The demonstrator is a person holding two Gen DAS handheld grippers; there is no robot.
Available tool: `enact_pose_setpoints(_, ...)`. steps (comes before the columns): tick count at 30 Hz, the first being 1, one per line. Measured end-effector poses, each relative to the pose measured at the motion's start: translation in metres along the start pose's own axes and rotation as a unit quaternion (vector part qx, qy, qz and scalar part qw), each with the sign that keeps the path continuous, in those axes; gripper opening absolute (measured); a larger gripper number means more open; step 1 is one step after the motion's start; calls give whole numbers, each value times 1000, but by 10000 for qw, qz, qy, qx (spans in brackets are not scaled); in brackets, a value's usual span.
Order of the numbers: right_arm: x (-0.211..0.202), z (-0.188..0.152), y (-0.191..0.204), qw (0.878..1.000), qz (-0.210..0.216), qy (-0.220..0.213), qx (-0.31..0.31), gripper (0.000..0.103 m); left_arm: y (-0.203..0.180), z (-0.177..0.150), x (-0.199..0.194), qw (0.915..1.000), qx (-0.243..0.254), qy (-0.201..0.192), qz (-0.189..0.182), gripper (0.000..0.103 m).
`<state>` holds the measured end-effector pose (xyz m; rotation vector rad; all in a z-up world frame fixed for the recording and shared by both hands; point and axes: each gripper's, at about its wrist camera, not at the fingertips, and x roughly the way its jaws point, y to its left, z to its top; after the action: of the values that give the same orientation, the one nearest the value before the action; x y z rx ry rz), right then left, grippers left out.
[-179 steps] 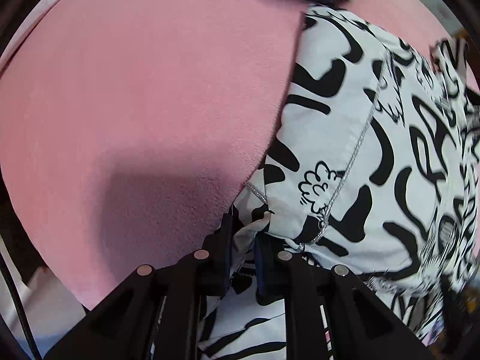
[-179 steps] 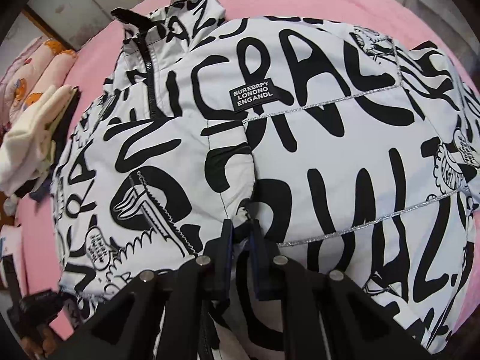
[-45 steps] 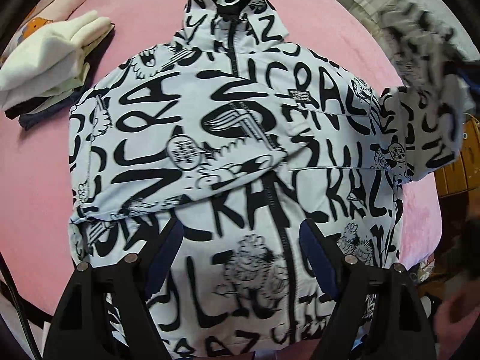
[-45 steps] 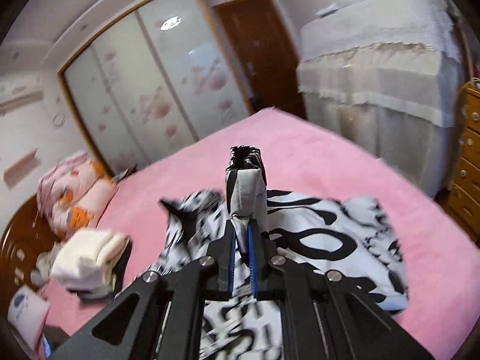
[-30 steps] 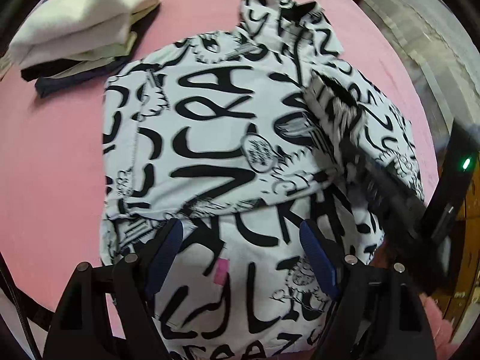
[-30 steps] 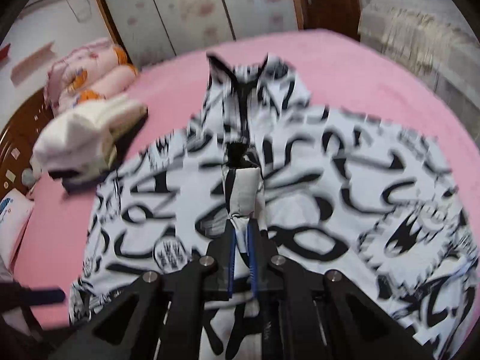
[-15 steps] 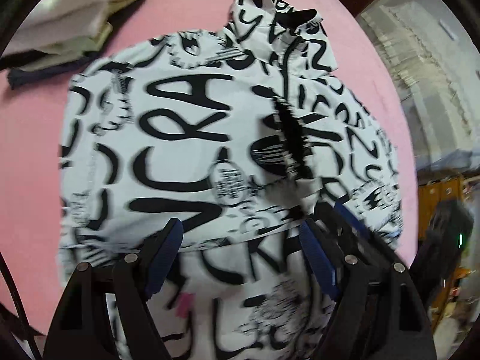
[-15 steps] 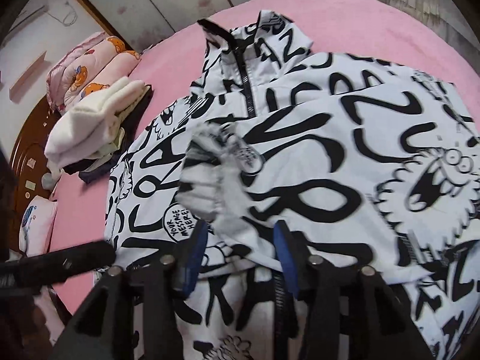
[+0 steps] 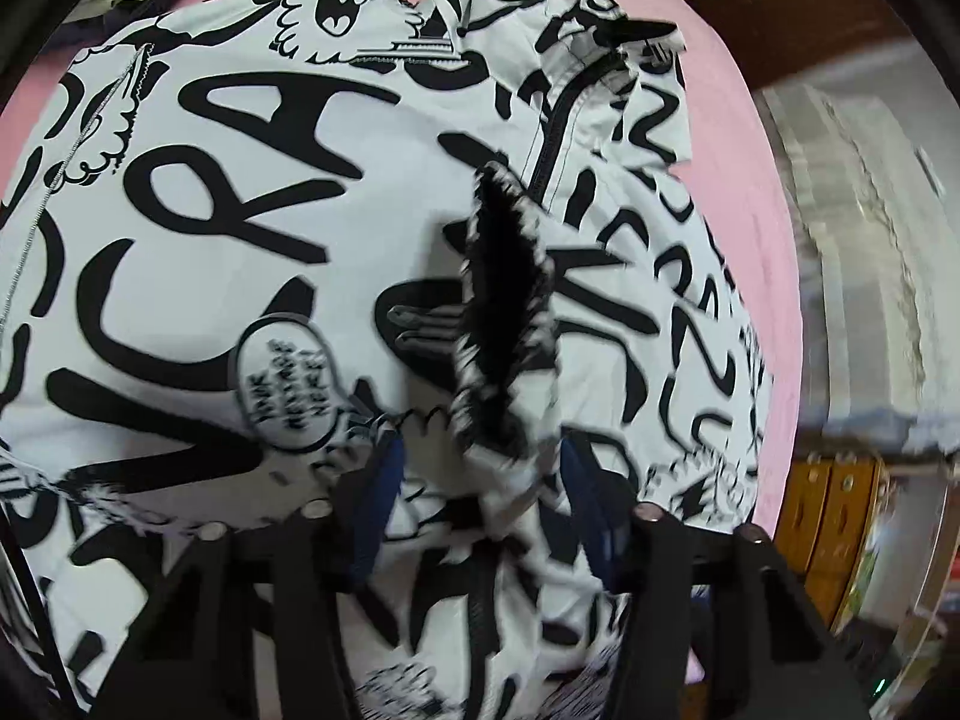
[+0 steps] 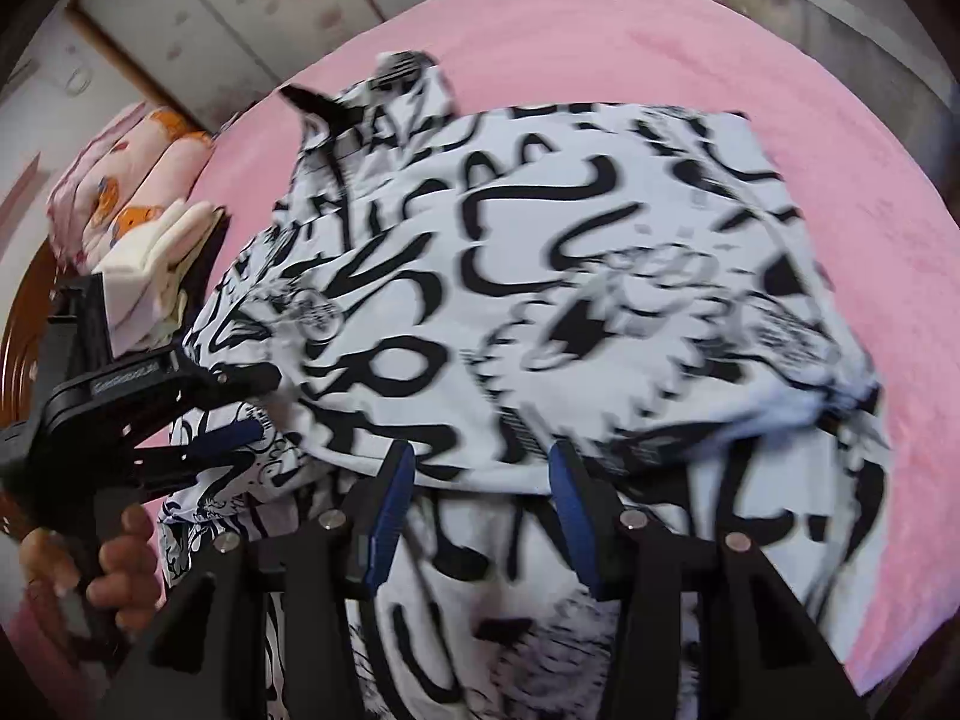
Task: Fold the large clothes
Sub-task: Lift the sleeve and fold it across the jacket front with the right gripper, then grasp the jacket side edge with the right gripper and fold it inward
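1. Lying flat on the pink bed (image 10: 630, 30), the black-and-white jacket (image 10: 540, 276) has both sleeves folded across its front.
2. Left gripper (image 9: 480, 480): jaws have just been closing, the sleeve cuff (image 9: 510, 324) loose between them.
3. Right gripper (image 10: 480, 492): jaws parted, holding nothing.

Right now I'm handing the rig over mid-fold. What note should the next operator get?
Left tool: jaws have just been closing around the upturned sleeve cuff, not yet pinching it.
Right tool: jaws have just opened, nothing between them, over the jacket front.
The jacket lies front up on the pink bed.
Done: both sleeves appear folded across the chest.
Left: settle that cuff flat, then probably fold hem toward collar.
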<state>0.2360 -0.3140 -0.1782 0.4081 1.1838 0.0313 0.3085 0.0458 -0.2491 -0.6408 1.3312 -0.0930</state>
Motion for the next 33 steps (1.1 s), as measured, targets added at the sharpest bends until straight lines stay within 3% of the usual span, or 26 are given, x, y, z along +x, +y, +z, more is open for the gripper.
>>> enact_pose_setpoints(2,-8,-1,-13,9999,-14,22,118,47,-5,3,0,9999,-81,-144,10,18)
enact_pose_setpoints(3,-11,-2,-19,9999,-43,31,155,47,-11,6,-1,9996,-81,-253,79,16)
enact_pose_setpoints(11,-24,-10,-73,9972,-402,169,611,47,-47,31,-37,9930,314,-1136,22,14)
enact_pose_setpoints(19,-20,-1,-100,9957,-692,92,601,43,-20,47,-23,9915,325,-1063,672,14)
enact_pose_setpoints(22,-20,6,-105,9961,-627,-19,615,36,-4,44,-10,9917,205,-953,836,14)
enact_pose_setpoints(27,-1,16,-115,9945,-868,213,540,9,12,40,4,9913,-82,-870,980,14)
enact_pose_setpoints(33,18,17,-132,9921,-848,493,783,1,12,37,15,9883,19,-815,1291,16)
